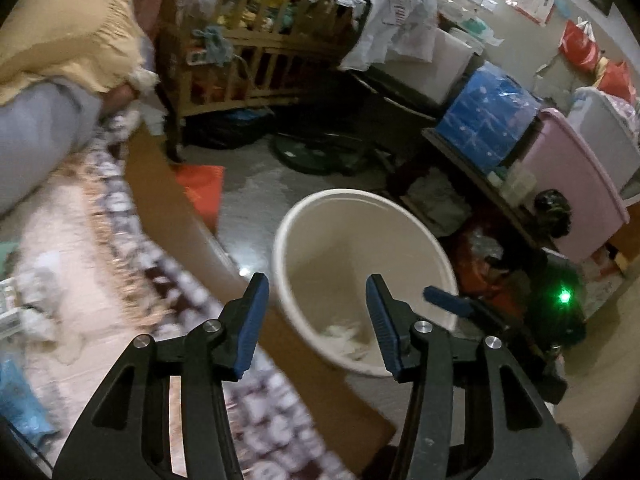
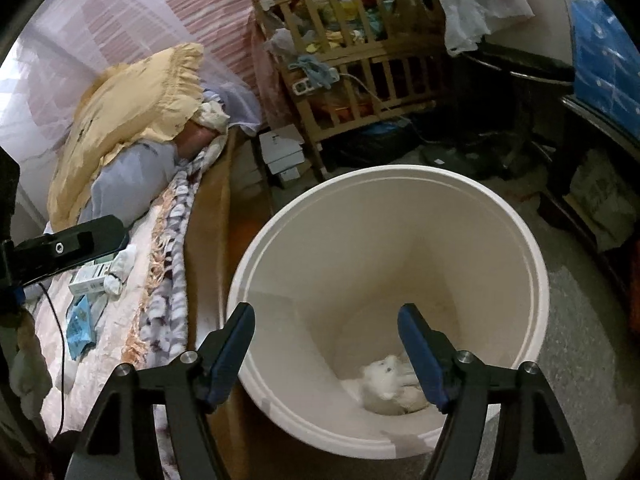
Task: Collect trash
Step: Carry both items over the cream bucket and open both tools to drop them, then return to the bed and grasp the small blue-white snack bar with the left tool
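A white bucket (image 2: 400, 174) stands on the floor beside the bed, and a crumpled white tissue (image 2: 390, 388) lies at its bottom. My right gripper (image 2: 326, 312) hangs open over the bucket's mouth with nothing between its blue pads. My left gripper (image 1: 317, 284) is open and empty too, above the bed's edge and the bucket (image 1: 360, 200). The tissue (image 1: 344, 340) shows blurred there, and a right finger (image 1: 444, 300) pokes in beside it. On the bedspread lie a blue wrapper (image 2: 80, 320), a small box (image 2: 90, 280) and a white wad (image 2: 120, 268).
A yellow pillow (image 2: 132, 100) and a grey bolster (image 2: 128, 176) lie at the head of the bed. A wooden crib (image 2: 360, 60) full of clothes stands behind the bucket. A pink tub (image 1: 576, 184), a blue package (image 1: 488, 116) and a red bag (image 1: 200, 188) crowd the floor.
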Available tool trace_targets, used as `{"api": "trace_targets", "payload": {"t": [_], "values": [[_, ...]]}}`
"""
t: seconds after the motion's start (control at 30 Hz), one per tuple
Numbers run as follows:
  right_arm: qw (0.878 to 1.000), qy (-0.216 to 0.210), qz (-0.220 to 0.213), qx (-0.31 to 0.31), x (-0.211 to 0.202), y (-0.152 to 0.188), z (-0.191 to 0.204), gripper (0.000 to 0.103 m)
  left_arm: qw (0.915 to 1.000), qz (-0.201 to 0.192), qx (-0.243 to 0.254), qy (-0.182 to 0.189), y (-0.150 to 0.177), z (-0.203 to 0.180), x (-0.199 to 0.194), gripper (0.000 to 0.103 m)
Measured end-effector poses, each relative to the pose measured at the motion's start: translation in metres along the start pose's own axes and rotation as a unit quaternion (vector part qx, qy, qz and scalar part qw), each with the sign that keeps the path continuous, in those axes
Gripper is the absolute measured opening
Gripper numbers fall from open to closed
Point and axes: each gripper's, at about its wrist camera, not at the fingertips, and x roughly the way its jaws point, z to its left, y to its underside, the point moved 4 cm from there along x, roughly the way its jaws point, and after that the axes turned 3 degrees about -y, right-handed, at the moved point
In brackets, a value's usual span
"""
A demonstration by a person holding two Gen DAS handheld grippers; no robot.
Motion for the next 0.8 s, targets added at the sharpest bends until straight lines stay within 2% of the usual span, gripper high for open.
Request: {"api": "trace_targets", "payload": {"t": [0.37, 0.6, 0.8], "values": [[0.996, -0.013, -0.012, -0.084, 0.0, 0.008, 0.072, 0.072, 0.9925, -0.029, -0.005, -0.119, 0.035, 0.058, -0.05, 0.049], [0.992, -0.041, -0.009, -0.117, 0.002, 0.02, 0.123, 0.072, 0.9848, -0.046, -0.024, -0.166, 0.056, 0.094, -0.082, 0.049], [0.987, -0.082, -0.004, -0.137, 0.006, 0.027, 0.174, 0.072, 0.9777, -0.057, -0.042, -0.198, 0.077, 0.125, -0.11, 0.049]]}}
